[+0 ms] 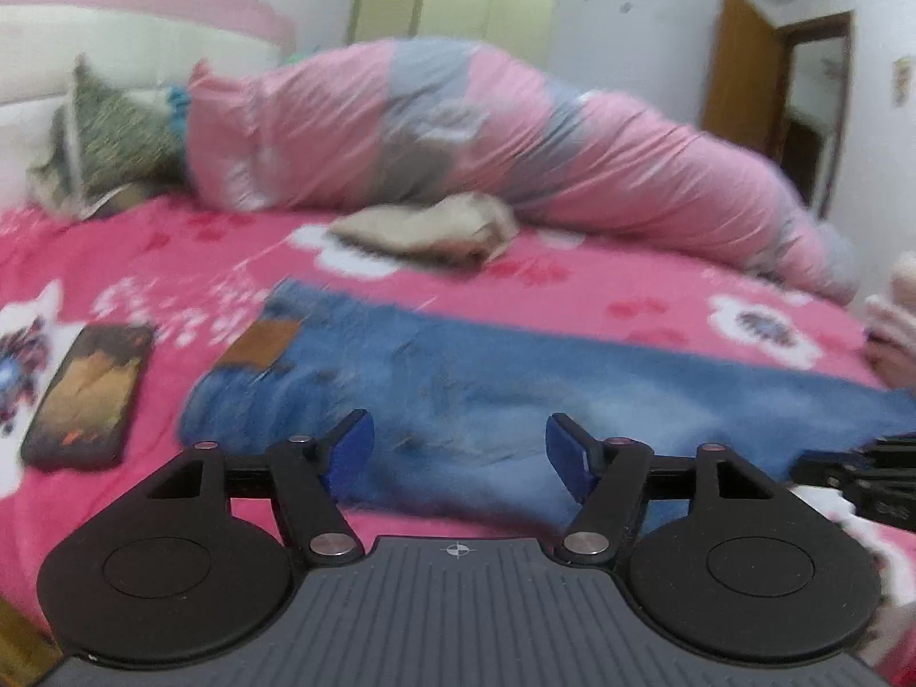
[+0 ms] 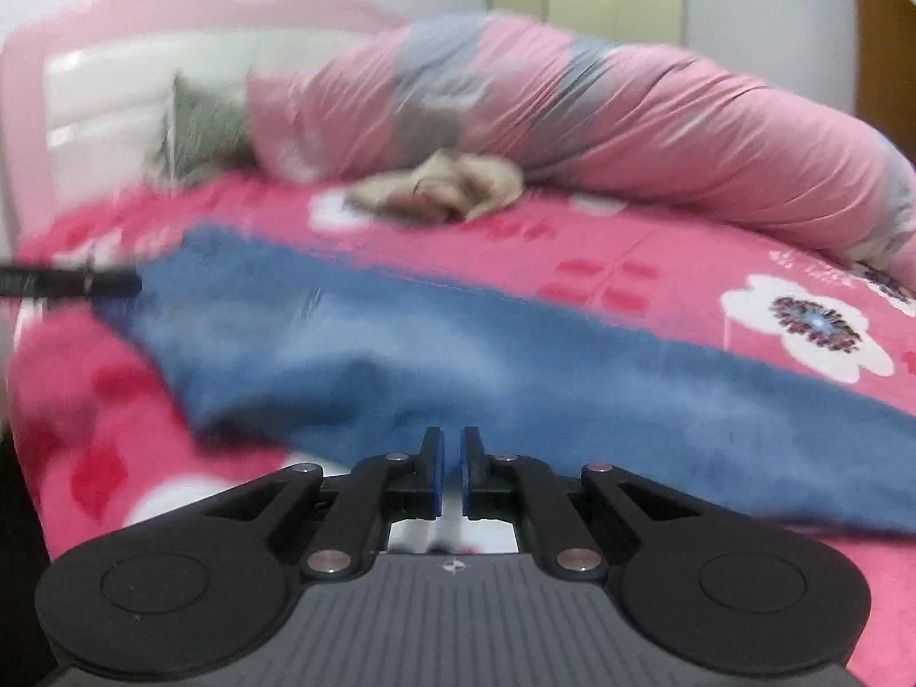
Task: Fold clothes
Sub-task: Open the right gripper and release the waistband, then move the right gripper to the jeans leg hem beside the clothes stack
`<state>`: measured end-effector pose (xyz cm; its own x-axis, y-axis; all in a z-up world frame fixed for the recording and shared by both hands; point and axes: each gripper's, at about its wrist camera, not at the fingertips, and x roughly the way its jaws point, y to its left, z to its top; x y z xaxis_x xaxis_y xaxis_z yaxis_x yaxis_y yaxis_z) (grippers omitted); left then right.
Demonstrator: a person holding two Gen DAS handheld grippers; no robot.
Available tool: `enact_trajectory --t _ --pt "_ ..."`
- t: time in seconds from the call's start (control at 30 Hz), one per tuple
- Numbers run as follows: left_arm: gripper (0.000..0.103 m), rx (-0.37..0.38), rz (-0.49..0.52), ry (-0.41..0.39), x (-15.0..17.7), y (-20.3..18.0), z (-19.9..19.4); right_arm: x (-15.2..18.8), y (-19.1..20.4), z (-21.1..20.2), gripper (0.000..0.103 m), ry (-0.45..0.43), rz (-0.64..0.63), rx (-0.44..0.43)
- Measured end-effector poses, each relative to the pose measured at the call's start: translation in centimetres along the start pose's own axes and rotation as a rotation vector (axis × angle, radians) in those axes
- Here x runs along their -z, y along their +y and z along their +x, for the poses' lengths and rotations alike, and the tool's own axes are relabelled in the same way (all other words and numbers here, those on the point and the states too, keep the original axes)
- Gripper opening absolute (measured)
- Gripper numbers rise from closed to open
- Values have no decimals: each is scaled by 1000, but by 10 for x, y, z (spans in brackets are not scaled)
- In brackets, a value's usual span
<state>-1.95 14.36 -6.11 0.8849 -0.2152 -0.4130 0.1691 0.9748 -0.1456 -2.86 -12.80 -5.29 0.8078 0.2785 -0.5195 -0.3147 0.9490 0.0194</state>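
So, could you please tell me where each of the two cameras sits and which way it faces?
Left wrist: on the left gripper, low over the bed, facing the jeans' waistband end; its open fingers show, a phone to the left.
Right wrist: on the right gripper, facing the jeans' leg; its fingers stand nearly closed with a narrow gap.
Both share the jeans, the pink duvet roll and a beige garment.
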Motion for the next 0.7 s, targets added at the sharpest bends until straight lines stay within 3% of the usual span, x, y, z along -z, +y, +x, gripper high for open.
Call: enact_trajectory --t 0.07,0.17,0.27,0.37,0.47,0.7 --pt "70 37 45 -3 -5 -20 5 -9 -7 3 5 -39 51 -9" --pt "71 72 110 58 -6 -55 29 -11 -15 14 14 -66 86 69" --pt "70 78 146 161 3 -83 59 5 -32 28 27 -15 126 179" --pt "70 36 213 262 23 -103 82 31 -51 26 27 36 145 190" --pt "72 8 320 223 37 -114 73 27 -58 11 27 67 126 184" --pt "74 64 340 126 11 -120 41 27 -111 8 28 70 270 289"
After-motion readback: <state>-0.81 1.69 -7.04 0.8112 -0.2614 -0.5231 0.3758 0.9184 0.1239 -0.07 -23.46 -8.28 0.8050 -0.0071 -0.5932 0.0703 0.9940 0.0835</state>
